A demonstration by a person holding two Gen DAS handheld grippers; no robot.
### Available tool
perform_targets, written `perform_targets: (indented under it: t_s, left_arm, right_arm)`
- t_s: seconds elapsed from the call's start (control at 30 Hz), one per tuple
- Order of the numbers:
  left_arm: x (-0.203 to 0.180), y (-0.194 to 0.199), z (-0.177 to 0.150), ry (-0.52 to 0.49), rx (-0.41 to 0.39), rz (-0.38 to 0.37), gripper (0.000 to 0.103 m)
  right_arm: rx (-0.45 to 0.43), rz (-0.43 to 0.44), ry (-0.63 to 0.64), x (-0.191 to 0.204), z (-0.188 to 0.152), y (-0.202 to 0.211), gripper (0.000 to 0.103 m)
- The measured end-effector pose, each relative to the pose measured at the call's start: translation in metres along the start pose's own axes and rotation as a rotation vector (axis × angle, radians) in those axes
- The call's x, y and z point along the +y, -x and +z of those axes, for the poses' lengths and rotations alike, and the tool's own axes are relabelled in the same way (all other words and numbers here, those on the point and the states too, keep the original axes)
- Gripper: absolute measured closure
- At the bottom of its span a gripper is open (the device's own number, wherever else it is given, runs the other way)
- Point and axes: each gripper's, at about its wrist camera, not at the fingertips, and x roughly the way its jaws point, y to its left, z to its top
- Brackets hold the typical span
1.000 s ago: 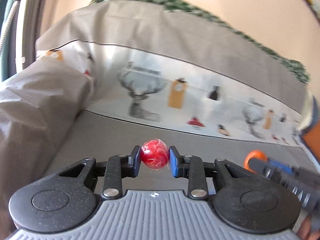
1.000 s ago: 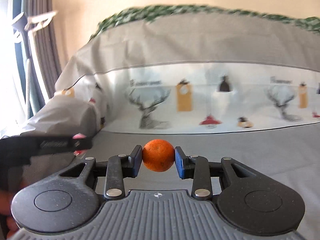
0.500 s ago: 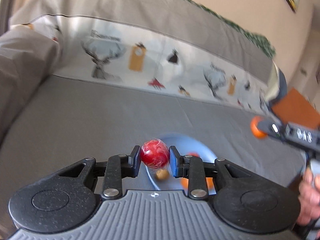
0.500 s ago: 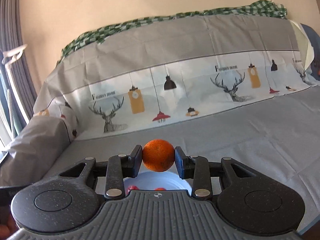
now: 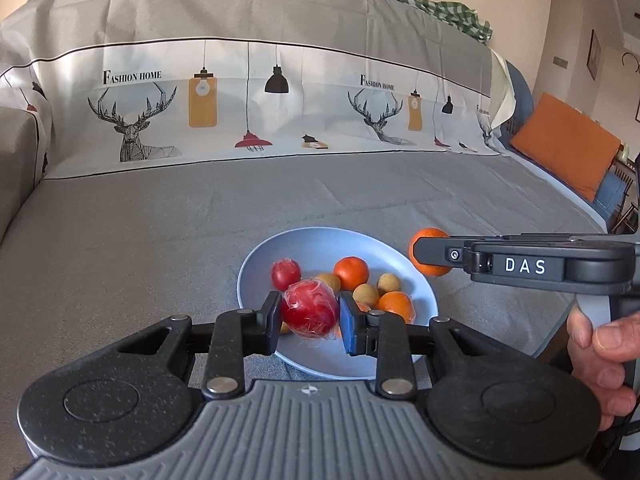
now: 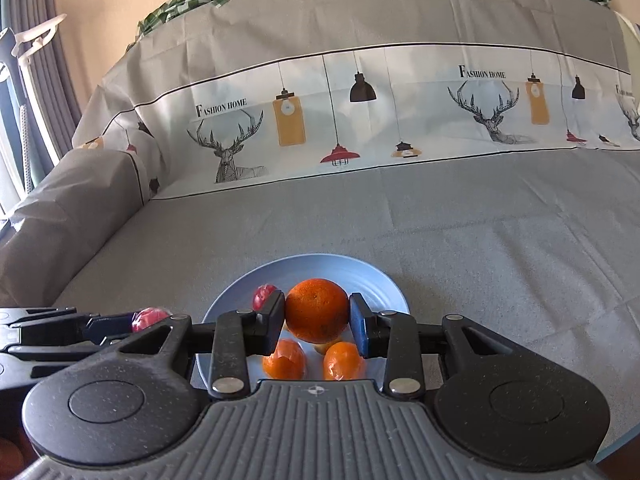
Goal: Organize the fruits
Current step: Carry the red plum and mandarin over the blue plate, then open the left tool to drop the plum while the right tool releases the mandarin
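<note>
Both claws are loaded over the blue plate on the grey sofa cover. The left gripper clamps a red fruit in crinkled wrap; the right gripper clamps an orange.

The plate already holds a small red fruit, some oranges and little brown fruits — it is crowded. A fruit let go from above may knock the others and roll over the low rim. The wrap is slippery, so it could also stick to a pad. The two grippers are near — they might bump.
</note>
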Motion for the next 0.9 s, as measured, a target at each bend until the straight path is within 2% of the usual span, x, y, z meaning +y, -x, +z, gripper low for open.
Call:
perform_targets:
  t_s: [0.9]
  left_arm:
    - [-0.005,-0.018,-0.002,-0.026,0.032,0.019,0.07]
  right_arm:
    - [0.069,-0.004,0.03,0.007,0.0,-0.02,0.067]
